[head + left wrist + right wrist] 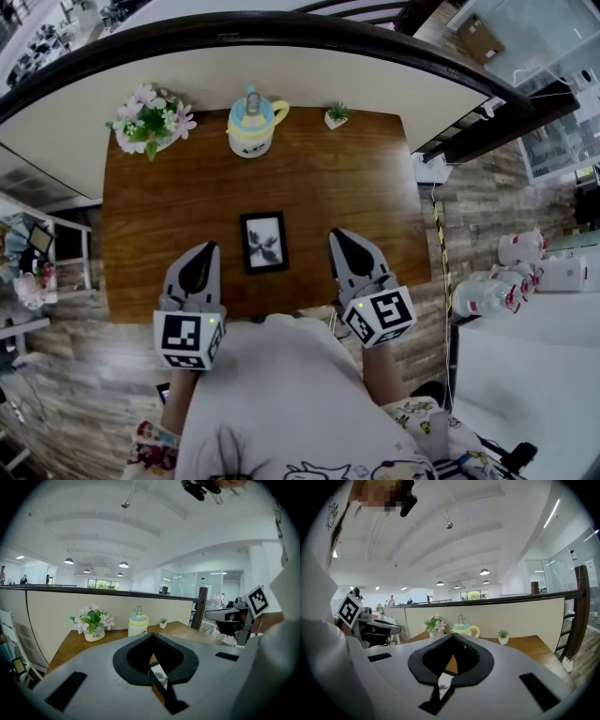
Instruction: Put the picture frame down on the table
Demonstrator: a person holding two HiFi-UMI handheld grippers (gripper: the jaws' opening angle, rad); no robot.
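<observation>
Picture frame (264,242) flat on the table (169,216), between left gripper (212,247) and right gripper (336,235). Both jaws pressed together, gripping nothing. "Life" printed on white flower pot (96,634).

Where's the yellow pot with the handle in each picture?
Head view: the yellow pot is top middle, near the far edge of the table.
Left gripper view: the yellow pot is in the middle, just above the jaws.
Right gripper view: the yellow pot is in the middle, just above the jaws.
Shared landmark: the flowers, always left of it.
</observation>
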